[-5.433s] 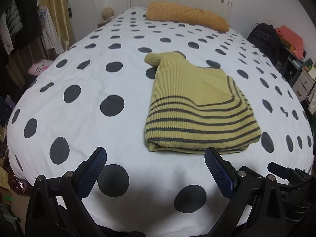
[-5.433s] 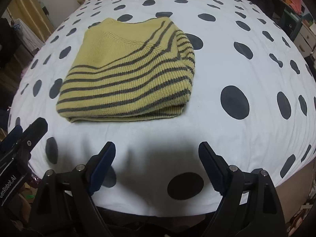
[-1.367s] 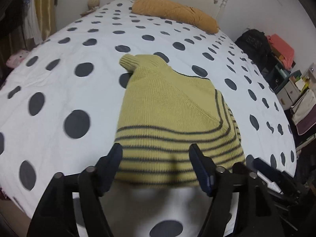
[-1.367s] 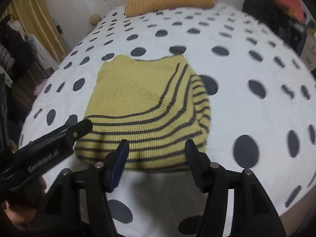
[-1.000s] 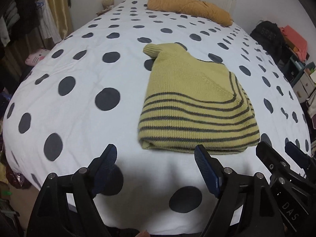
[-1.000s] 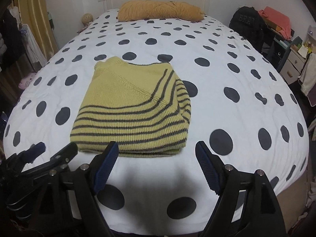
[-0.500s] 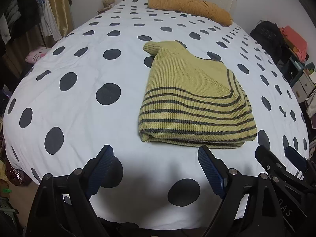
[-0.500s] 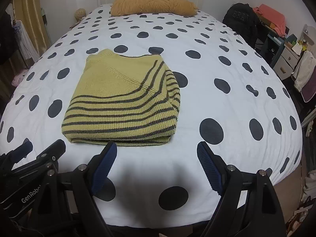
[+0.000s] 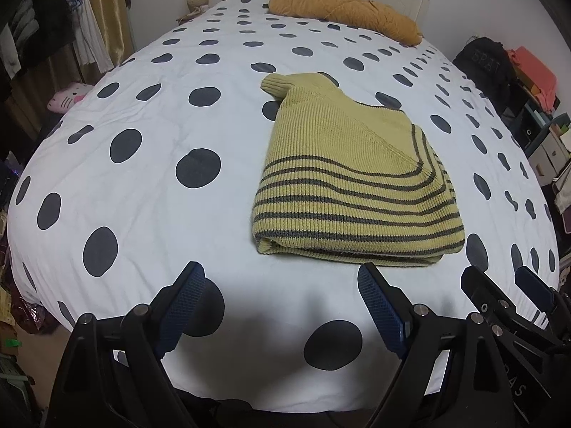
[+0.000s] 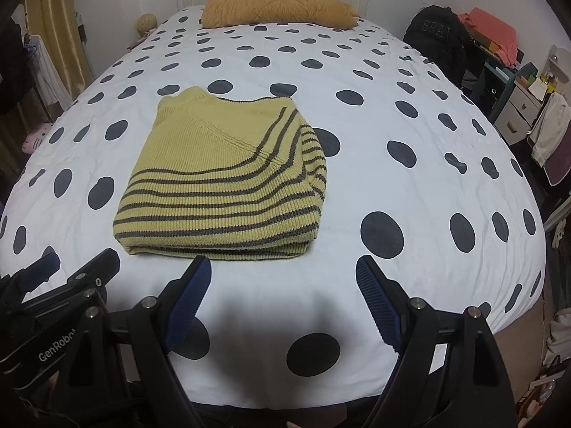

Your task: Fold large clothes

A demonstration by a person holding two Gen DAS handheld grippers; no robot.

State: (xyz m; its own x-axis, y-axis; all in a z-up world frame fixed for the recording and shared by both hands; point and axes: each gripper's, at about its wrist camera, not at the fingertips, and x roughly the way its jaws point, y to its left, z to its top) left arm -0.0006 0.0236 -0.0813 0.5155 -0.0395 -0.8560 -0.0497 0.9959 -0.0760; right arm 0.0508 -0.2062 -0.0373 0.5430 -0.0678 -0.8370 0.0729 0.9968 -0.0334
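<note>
A yellow knitted sweater (image 9: 342, 178) with dark stripes lies folded into a compact rectangle on the white bed cover (image 9: 142, 164) with dark dots. In the right wrist view the same sweater (image 10: 221, 185) sits left of centre. My left gripper (image 9: 282, 278) hovers open over the cover, just short of the sweater's near edge, with nothing between its blue pads. My right gripper (image 10: 283, 271) is open too, near the sweater's front right corner and apart from it. Each view shows the other gripper at its lower side edge.
An orange pillow (image 10: 278, 10) lies at the headboard. A black backpack (image 10: 439, 35) and a cluttered desk with drawers (image 10: 517, 96) stand right of the bed. Hanging clothes and a pink plush (image 9: 67, 98) are on the left. The bed's foot edge is just below the grippers.
Both grippers pulled back from the sweater's near edge toward the foot of the bed and opened wider. The sweater lies still in its folded shape.
</note>
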